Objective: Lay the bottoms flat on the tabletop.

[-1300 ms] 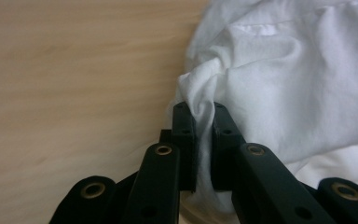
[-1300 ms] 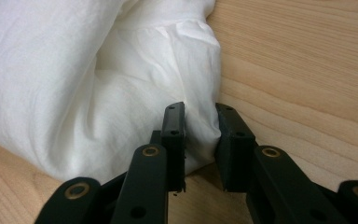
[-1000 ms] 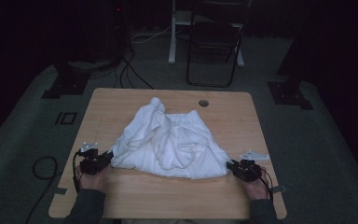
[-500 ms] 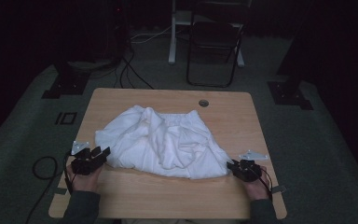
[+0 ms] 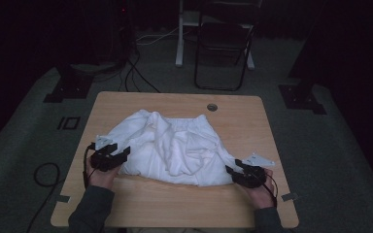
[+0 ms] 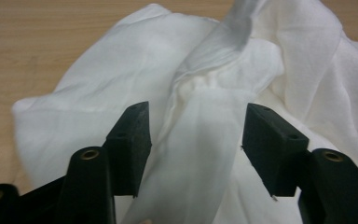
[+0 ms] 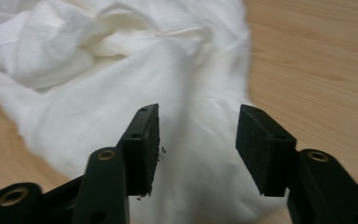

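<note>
Down at the near edge, both hands are in: the left claw (image 5: 121,156) sits at about eight o'clock on the wooden surface (image 5: 175,206), jaws just opened wide, and in the left gripper view a fold of the white cloth (image 5: 175,150) lies loose between the pads with nothing pinched. Over at four o'clock the right claw (image 5: 233,172) has just opened too, standing well apart with cloth lying beneath the gap, not gripped. The garment itself is rumpled across the centre, spreading toward twelve o'clock, short of the round cable hole (image 5: 212,107). Beyond the surface, a dark chair (image 5: 223,43) stands on the floor. The risk from here, I'd say: with both corners let go, the bunched middle may stay creased, and a thin fold could snag on a pad as a claw lifts away, dragging the cloth askew.
</note>
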`<state>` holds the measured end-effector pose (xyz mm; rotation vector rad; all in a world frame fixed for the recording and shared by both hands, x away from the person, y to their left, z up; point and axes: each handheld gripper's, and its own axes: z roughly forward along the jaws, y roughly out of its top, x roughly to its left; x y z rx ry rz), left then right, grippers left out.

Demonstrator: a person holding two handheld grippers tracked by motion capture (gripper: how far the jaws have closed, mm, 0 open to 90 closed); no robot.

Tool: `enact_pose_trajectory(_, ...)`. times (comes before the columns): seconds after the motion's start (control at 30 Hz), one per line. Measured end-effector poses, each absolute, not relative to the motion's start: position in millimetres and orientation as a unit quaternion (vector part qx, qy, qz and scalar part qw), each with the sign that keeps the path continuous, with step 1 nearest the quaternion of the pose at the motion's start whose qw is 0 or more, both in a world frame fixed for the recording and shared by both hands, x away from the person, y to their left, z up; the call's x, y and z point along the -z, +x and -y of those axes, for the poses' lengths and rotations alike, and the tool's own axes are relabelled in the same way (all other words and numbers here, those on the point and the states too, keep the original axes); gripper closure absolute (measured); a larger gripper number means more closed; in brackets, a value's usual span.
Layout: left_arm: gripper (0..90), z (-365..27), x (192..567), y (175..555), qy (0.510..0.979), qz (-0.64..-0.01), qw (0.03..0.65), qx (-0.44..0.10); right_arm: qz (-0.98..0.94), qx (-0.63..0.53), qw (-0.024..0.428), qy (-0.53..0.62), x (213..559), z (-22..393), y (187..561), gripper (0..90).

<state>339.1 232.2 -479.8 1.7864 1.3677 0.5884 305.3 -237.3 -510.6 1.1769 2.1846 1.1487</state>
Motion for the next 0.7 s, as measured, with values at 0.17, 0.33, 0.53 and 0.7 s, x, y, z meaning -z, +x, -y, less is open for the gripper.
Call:
enact_pose_trajectory(0.17, 31.7, -209, 479, 357, 0.725, -0.524, 0.376, -0.241, -0.79, -0.405, 0.196, 0.415, 514, 223, 310, 42.6)
enact_pose_trajectory(0.33, 20.1, -191, 484, 378, 0.738, -0.528, 0.348, -0.235, -0.787, -0.41, 0.194, 0.417, 512, 216, 318, 40.9)
enact_pose_trajectory(0.53, 20.8, -176, 502, 395, 0.759, -0.523, 0.307, -0.236, -0.771, -0.43, 0.167, 0.439, 513, 210, 336, 40.3)
enact_pose_trajectory(0.7, 57.3, -176, 508, 393, 0.769, -0.516, 0.306, -0.22, -0.769, -0.432, 0.161, 0.443, 510, 201, 351, 41.1)
